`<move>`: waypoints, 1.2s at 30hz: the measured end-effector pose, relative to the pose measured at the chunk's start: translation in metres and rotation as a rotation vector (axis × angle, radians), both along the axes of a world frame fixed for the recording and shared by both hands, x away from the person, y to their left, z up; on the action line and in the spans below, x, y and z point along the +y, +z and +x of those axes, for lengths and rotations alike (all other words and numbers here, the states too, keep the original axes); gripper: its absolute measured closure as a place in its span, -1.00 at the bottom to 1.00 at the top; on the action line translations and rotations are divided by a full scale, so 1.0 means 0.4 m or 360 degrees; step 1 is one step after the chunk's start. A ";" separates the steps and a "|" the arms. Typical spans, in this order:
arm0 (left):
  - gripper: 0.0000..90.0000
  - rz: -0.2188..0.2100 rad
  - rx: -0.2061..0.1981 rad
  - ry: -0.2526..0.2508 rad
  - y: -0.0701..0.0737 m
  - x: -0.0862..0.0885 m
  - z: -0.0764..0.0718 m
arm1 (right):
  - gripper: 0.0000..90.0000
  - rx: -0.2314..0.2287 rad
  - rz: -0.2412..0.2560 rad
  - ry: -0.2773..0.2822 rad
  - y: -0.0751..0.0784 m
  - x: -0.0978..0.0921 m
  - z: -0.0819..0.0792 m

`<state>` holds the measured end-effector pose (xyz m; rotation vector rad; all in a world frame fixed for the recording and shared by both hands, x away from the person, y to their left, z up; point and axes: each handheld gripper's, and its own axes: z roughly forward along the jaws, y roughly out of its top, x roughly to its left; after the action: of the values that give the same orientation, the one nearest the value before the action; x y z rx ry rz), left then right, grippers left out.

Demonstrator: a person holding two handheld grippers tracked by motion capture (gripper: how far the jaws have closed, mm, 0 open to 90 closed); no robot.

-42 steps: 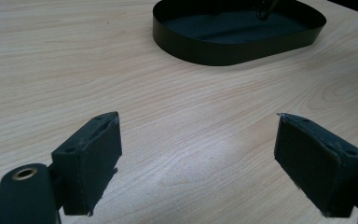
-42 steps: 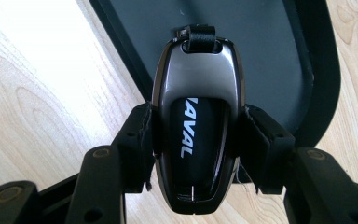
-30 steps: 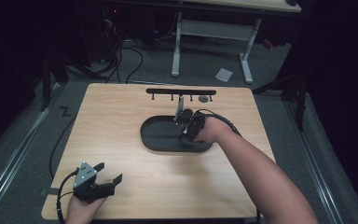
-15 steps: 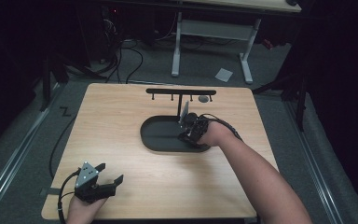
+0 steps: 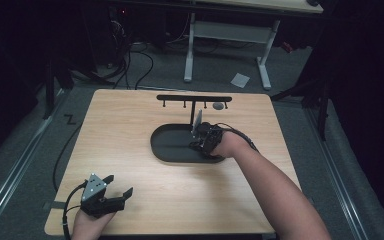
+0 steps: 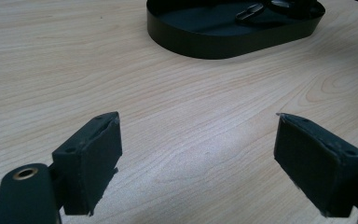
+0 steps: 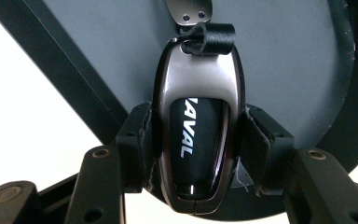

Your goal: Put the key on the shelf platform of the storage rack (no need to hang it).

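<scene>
Over the tray, a key fob is clamped by the right hand-held gripper, barely shifted since a second ago, so lifting seems pending; the left hand-held gripper rests wide on the table.

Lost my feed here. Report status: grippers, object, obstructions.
Right gripper shut on car key fob, over the black oval tray. Left gripper open, idle above bare table. Hook rack stands just behind the tray.
</scene>
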<state>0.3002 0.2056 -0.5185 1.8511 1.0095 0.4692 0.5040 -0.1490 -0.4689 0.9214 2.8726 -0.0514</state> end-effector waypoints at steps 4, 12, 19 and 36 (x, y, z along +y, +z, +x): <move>-0.65 -0.0002 -0.0001 -0.0001 0.001 0.000 0.000 | 0.08 0.0005 -0.0014 0.0009 -0.005 0.003 0.001; -0.65 -0.0003 -0.0001 -0.0002 0.001 0.000 0.000 | 0.08 0.0000 -0.0036 0.0019 -0.024 0.011 0.007; -0.65 -0.0001 0.0001 -0.0003 0.000 0.000 0.001 | 0.08 -0.0014 -0.0043 0.0017 -0.033 0.012 0.011; -0.65 -0.0001 0.0006 -0.0013 -0.002 -0.005 0.002 | -0.14 -0.0051 0.0027 -0.0025 -0.002 0.010 0.007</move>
<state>0.3009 0.2038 -0.5194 1.8557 1.0045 0.4608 0.5068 -0.1451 -0.4697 0.9391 2.8408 -0.0131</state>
